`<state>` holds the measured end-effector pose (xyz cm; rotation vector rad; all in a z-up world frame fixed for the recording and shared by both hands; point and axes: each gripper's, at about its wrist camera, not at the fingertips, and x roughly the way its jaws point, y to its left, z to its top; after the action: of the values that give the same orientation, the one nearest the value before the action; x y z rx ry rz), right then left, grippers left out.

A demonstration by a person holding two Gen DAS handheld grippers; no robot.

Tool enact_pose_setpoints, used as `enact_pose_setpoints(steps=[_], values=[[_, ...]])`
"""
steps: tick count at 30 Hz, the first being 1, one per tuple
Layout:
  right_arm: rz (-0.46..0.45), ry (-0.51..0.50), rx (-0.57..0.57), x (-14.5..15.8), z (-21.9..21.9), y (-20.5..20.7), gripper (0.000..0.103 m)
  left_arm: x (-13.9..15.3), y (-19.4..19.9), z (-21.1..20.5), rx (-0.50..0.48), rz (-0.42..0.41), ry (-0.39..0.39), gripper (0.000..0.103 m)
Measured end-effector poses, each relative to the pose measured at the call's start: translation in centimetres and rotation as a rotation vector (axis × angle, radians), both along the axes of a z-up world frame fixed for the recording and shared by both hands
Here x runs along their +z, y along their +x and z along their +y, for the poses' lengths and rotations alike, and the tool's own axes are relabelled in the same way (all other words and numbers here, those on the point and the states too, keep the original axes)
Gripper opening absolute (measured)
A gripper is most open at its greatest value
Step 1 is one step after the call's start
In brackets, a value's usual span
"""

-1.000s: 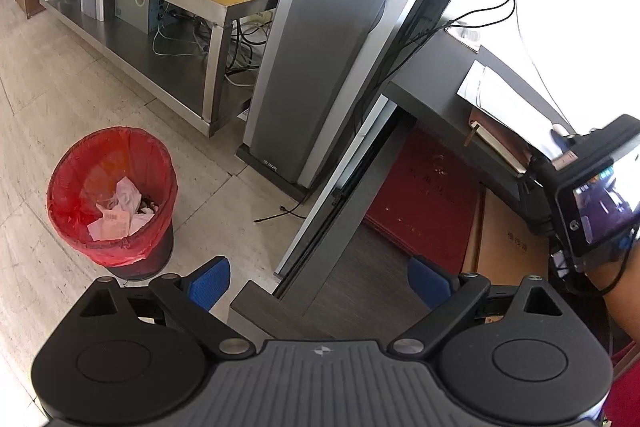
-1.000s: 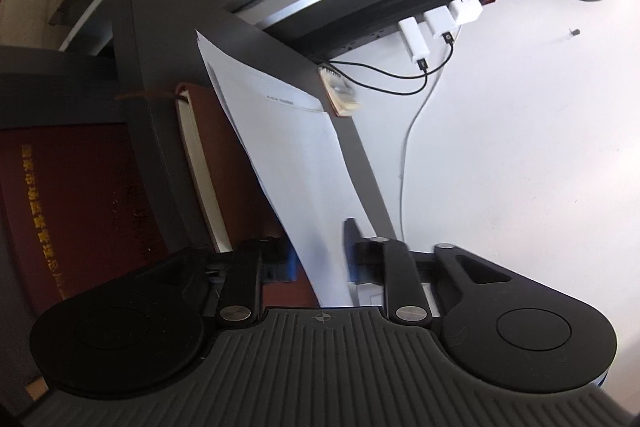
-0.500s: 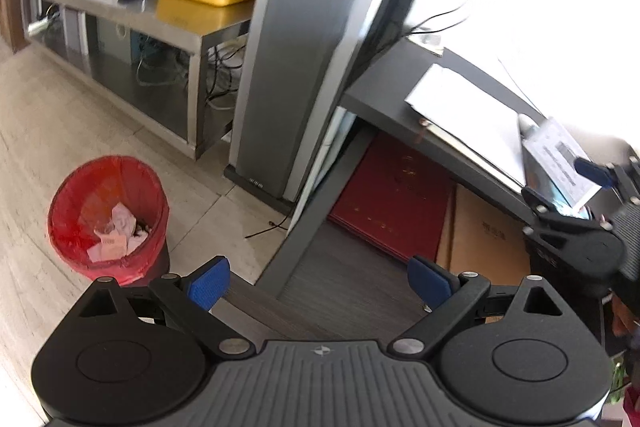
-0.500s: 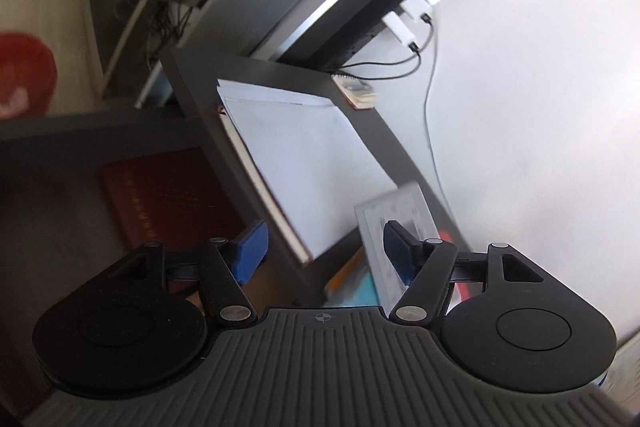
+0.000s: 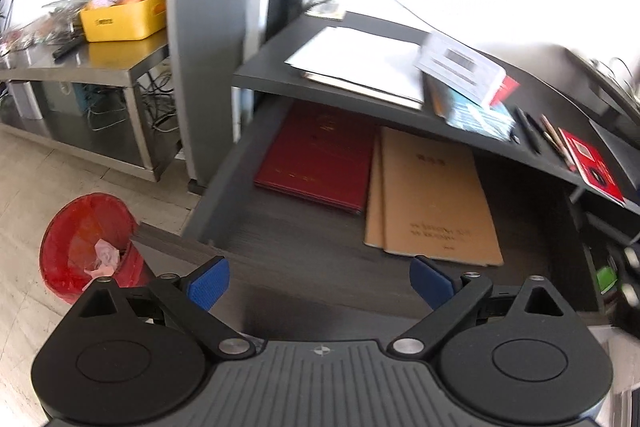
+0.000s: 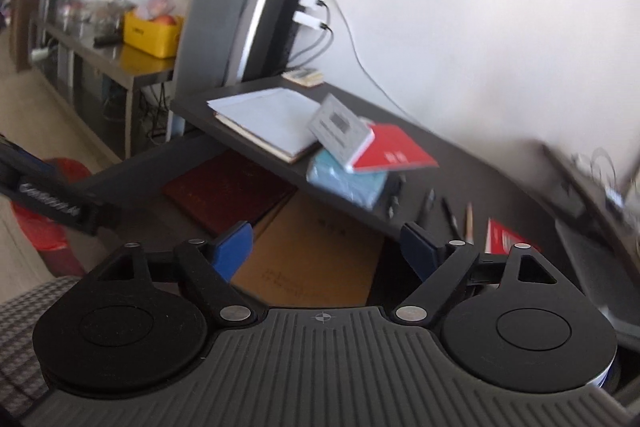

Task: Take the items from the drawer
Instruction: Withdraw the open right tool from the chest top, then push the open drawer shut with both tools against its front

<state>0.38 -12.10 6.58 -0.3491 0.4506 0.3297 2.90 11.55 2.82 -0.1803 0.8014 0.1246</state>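
You are between picks: the drawer stands pulled out under the desk, and both your tongs are empty above its front edge. The red book lies flat at the drawer's back left, the brown folders just beside it on the right, overlapping one another.

On the desk lie white papers, a grey booklet tilted on a blue pack, and pens.

Your left gripper is wide open with nothing between its pads. Your right gripper is opening, also with nothing between its pads, and hangs over the folders.

The next move, I judge, calls for lowering one gripper to a folder's or the book's edge; flat things need a lifted edge.

Around you: tiled floor, a red bin left of the drawer, a steel bench with a yellow crate.
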Motion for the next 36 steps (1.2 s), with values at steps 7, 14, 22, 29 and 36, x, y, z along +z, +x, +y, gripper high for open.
enact_pose_setpoints(steps=[7, 14, 22, 29, 36], values=[[0.143, 0.183, -0.132, -4.4, -5.3, -3.7, 0.086, -1.8, -0.2, -2.9, -0.044, 0.038, 0.055, 0.097], [0.088, 0.315, -0.399, -5.0, -10.7, -5.3, 0.086, -4.5, -0.6, -3.7, -0.055, 0.111, 0.08, 0.097], [0.364, 0.353, -0.425, -9.2, -12.8, -2.2, 0.085, -5.8, 0.1, -3.9, -0.055, 0.138, 0.092, 0.097], [0.395, 0.273, -0.378, -10.9, -11.3, 0.6, 0.086, -6.9, 1.0, -3.1, -0.024, 0.154, 0.133, 0.096], [0.45, 0.239, -0.372, -12.5, -10.3, 2.6, 0.09, -7.9, 1.9, -2.7, -0.017, 0.196, 0.131, 0.097]])
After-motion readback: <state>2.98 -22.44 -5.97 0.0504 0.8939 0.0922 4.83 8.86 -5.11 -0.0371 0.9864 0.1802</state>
